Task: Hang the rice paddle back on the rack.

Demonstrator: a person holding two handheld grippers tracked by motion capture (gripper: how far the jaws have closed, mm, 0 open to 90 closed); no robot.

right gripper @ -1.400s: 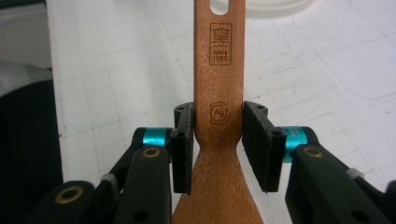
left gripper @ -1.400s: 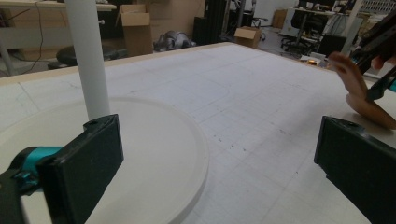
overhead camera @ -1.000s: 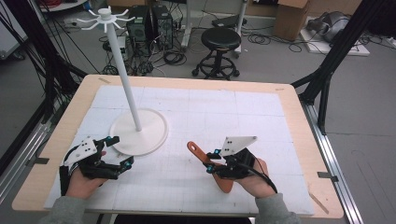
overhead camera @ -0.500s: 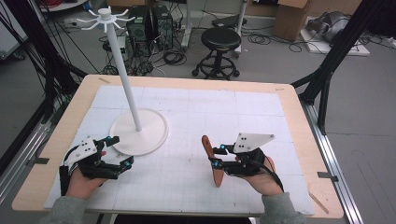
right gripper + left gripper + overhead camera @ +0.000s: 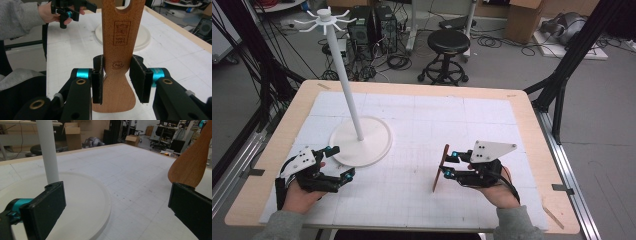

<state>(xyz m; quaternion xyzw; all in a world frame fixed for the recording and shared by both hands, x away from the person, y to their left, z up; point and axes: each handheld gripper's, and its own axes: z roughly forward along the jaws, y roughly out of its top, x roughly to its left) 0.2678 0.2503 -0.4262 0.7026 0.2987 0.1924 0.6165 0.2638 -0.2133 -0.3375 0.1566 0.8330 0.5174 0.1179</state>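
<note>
A wooden spatula was held on edge by the right tongs above the white mat that covered the desk, near the desk's front right part. In the high view, the spatula was seen tilted slightly, with its upper end raised toward the far side and its lower end close to the mat; whether it touched the mat could not be told. In the right gripper view, the spatula was gripped at its narrow neck between the two black pads of the right tongs, which were closed narrowly on it, with the broad blade below the pads and the slotted handle above them. A stamped mark was seen on the handle.

The left tongs were held in the person's left hand at the front left of the desk, just beside the round base of the white stand. The jaws were set wide apart, and nothing was held between them. In the left gripper view, the stand's base and its upright pole were seen close in front of the left tongs, and the spatula was seen farther off at the right. The spatula was kept well apart from the stand. The stand's hooks were seen at the top of the pole in the high view.
</note>
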